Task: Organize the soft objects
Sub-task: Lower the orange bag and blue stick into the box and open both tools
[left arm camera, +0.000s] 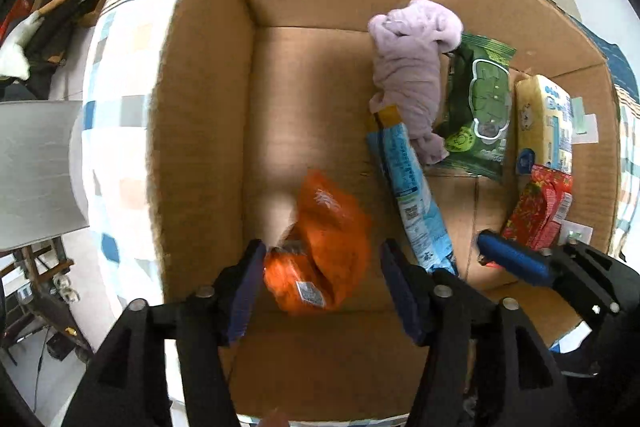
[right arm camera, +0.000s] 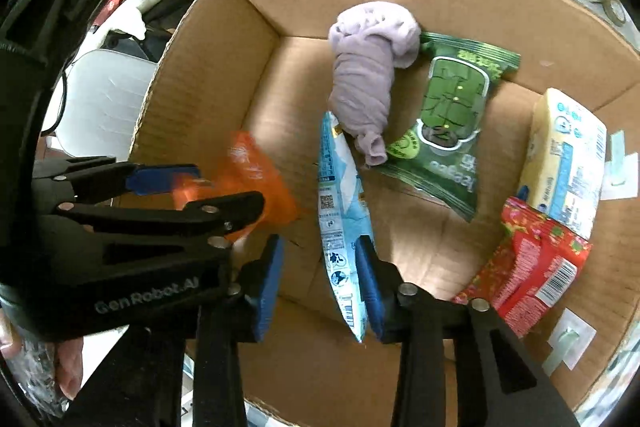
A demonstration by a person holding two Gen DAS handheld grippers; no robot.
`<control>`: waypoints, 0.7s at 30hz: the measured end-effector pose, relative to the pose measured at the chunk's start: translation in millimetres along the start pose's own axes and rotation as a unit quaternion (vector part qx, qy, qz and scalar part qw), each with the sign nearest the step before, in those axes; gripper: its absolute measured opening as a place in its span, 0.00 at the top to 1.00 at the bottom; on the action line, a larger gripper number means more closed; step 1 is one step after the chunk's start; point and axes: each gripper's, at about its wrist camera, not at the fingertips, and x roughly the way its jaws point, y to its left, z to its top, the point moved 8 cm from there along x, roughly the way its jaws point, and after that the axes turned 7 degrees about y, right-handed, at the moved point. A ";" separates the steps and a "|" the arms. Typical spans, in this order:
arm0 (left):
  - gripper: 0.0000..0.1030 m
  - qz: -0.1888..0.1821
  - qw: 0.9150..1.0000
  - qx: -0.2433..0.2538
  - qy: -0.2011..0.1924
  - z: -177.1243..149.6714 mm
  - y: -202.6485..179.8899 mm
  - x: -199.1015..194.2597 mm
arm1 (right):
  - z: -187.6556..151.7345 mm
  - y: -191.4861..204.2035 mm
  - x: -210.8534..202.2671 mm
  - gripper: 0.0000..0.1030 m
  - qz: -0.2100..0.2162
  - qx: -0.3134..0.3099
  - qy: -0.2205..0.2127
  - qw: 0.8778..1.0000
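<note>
A large cardboard box (left arm camera: 208,115) stands open on a checked cloth (left arm camera: 116,131) and takes most of both views. On its floor, toward the right side, the soft things lie close together. The biggest is a green wipes pack (right arm camera: 452,119), lying flat. A rolled lilac cloth (right arm camera: 366,75) lies just left of it, and its far end touches the pack's corner. A long light-blue pouch (right arm camera: 340,223) lies from the cloth's near end toward the near wall. At the right wall a yellow tissue pack (right arm camera: 568,163) stands on edge, and a red packet (right arm camera: 532,263) leans just in front of it.

On the left part of the floor is an orange bag (left arm camera: 324,243) — blurred in both views. The left gripper (left arm camera: 320,291) is spread wide around the bag's near end; whether a pad touches the bag cannot be told.

The right gripper (right arm camera: 320,283) is open as well — the pouch's near end sits between its fingers, close against the right pad (right arm camera: 370,287).
</note>
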 end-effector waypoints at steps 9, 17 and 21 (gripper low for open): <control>0.17 -0.034 0.998 -0.027 -0.040 -19.7 2.6 -30.1 | -23.8 -22.8 -32.2 0.37 -0.035 0.042 -0.009 0.998; 0.08 -0.033 0.995 -0.028 -0.088 -33.4 -1.9 -50.1 | -47.9 -50.0 -68.6 0.16 -0.089 0.086 -0.031 0.992; 0.08 -0.022 0.992 -0.035 -0.121 -40.3 -5.3 -58.7 | -53.3 -55.5 -86.1 0.00 -0.117 0.104 -0.050 0.986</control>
